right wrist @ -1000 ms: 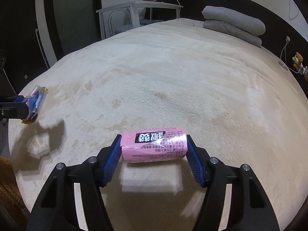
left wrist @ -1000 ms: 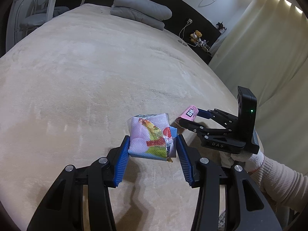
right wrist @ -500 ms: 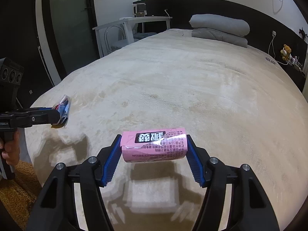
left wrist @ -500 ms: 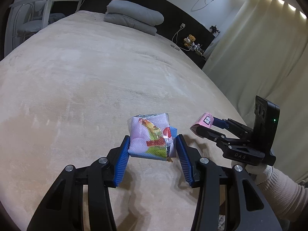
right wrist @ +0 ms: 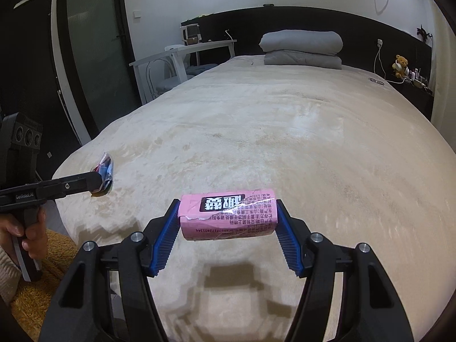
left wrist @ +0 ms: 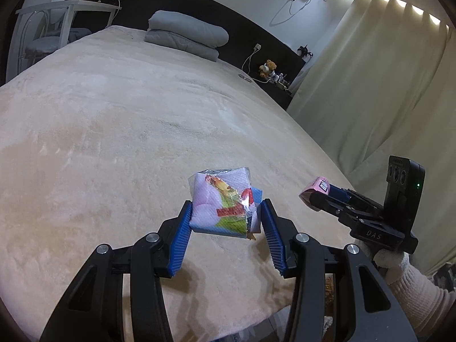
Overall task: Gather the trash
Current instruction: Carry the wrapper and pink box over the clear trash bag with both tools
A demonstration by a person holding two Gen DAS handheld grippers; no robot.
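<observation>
My left gripper (left wrist: 226, 213) is shut on a crumpled snack wrapper (left wrist: 221, 202), white and pink with green, red and yellow print, held above the near edge of the beige bed (left wrist: 114, 131). My right gripper (right wrist: 228, 213) is shut on a pink drink carton (right wrist: 228, 216) with black printed text, lying sideways between the blue pads. From the left wrist view the right gripper (left wrist: 312, 195) shows at the right with the pink carton (left wrist: 316, 186) at its tip. In the right wrist view the left gripper (right wrist: 101, 181) reaches in from the left with the wrapper (right wrist: 105, 171).
A folded grey duvet (left wrist: 185, 37) lies at the bed's far end by the black headboard. A white desk and chair (left wrist: 54, 25) stand at the far left, cream curtains (left wrist: 384, 85) at the right. A teddy bear (right wrist: 400, 64) sits on a side shelf. An orange rug (right wrist: 42, 273) lies on the floor.
Both grippers have pulled back from the bed and risen, each keeping its item. More of the room and headboard shows now, and the bed's near edge has come into view.
</observation>
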